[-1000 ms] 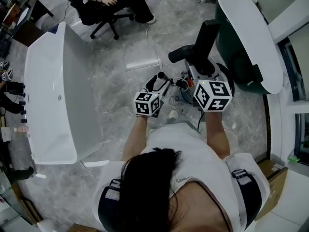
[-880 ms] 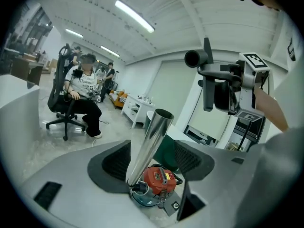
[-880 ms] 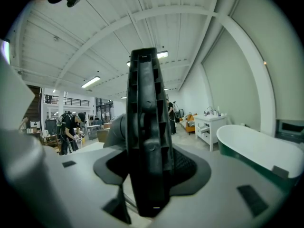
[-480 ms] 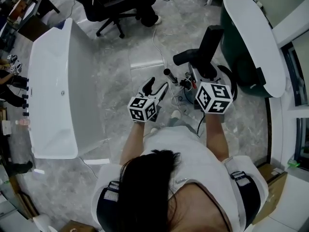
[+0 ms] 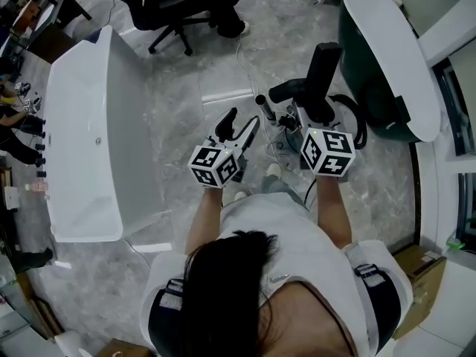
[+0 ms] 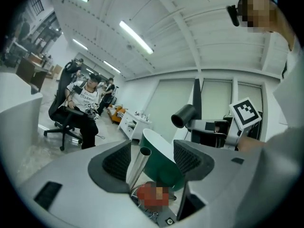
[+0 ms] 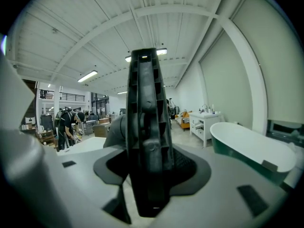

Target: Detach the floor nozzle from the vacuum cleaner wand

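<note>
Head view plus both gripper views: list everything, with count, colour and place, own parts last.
White bathtub: one, white, floor at left.
Green bathtub: one, green with white rim, upper right.
Office chair: one, black, top, a person seated.
Floor nozzle: one, black, centre, in right tongs.
Wand: one, silver, by left tongs, ungripped, free of the nozzle.
Left tongs: one, grey, open.
Right tongs: one, grey, shut on the floor nozzle.
</note>
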A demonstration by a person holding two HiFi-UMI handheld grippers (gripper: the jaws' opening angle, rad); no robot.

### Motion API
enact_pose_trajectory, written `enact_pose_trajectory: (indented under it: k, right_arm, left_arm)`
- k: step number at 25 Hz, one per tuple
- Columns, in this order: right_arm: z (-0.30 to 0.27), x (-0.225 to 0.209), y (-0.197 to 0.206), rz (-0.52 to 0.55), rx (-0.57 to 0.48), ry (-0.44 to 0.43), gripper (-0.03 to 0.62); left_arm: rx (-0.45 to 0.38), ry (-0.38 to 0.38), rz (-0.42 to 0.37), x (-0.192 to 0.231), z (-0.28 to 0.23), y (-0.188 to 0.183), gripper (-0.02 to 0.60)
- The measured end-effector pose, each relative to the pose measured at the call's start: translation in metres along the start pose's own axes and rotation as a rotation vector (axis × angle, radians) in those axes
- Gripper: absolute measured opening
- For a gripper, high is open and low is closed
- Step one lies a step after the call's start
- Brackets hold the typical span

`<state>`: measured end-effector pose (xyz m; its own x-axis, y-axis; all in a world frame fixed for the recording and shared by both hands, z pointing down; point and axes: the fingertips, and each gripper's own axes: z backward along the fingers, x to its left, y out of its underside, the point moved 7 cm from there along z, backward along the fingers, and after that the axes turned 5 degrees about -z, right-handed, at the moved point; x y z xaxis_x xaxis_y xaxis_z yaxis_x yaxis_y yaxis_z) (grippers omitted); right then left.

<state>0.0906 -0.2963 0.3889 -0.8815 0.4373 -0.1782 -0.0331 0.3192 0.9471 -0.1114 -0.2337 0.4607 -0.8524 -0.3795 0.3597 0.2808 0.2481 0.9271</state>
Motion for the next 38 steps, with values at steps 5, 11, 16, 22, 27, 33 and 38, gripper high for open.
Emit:
enact_pose_trajectory:
  k: [5,11,16,22,27,33,38]
  right_arm:
    - [0.012,0.006,0.004,0.016,-0.007,0.024,0.238]
    - [0.028,0.011,0.003,0.034,-0.026,0.048,0.238]
    - [0.035,0.017,0.013,0.016,-0.013,0.055,0.238]
    - [0.040,0.028,0.019,0.028,-0.006,0.062,0.238]
    - [0.046,0.037,0.026,0.027,-0.003,0.075,0.238]
    - [0.053,0.048,0.033,0.023,-0.007,0.090,0.238]
    - [0.059,0.055,0.042,0.021,0.005,0.100,0.238]
  left_arm:
    - [-0.019,0.012,0.003,-0.008,0.008,-0.015,0.268]
    - [-0.073,0.034,-0.018,-0.022,0.018,-0.034,0.268]
    - [-0.101,0.015,-0.021,-0.024,0.029,-0.043,0.245]
    - [-0.100,-0.031,0.021,-0.015,0.040,-0.037,0.207]
    - [-0.142,-0.045,0.000,-0.015,0.049,-0.047,0.164]
    - [-0.122,-0.040,-0.033,-0.017,0.058,-0.049,0.150]
    - [-0.119,-0.061,-0.055,-0.017,0.066,-0.051,0.092]
